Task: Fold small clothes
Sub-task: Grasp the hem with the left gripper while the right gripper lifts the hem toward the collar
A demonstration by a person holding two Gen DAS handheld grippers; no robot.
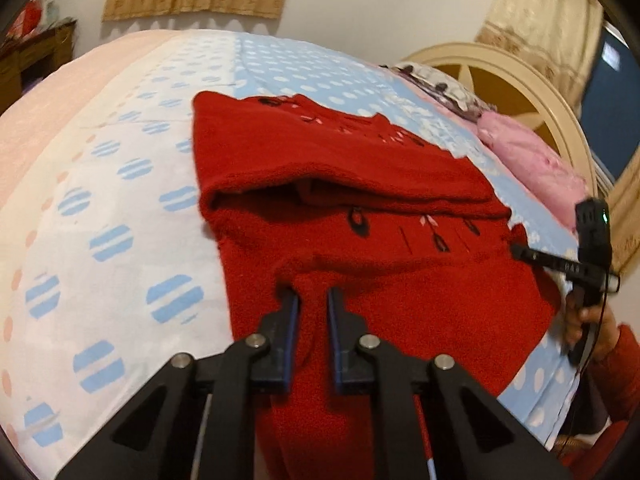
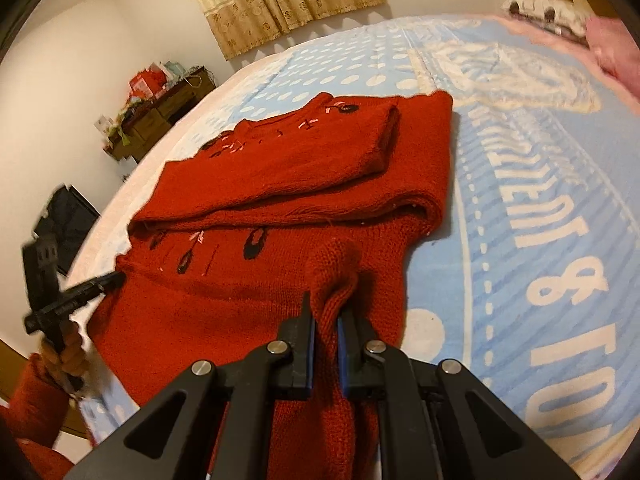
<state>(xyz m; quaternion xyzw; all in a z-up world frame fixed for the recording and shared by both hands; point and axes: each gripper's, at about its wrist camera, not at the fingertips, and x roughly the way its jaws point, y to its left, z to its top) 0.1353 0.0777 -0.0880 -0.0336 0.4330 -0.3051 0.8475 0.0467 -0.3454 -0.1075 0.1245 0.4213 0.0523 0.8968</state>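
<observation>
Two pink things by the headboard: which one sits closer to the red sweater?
The plain pink folded blanket. It lies just past the sweater on the bed; the other, a pillow with a dark pattern, sits farther back against the headboard.

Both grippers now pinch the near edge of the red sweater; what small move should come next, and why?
Probably lift both together and carry the hem toward the folded sleeves. The left gripper and right gripper each clamp the red sweater, whose lower half still lies unfolded.

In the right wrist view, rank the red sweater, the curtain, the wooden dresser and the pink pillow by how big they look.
1. red sweater, largest by far, though nearest the camera
2. curtain
3. wooden dresser
4. pink pillow, cut off at the edge, so unsure against the dresser
</observation>
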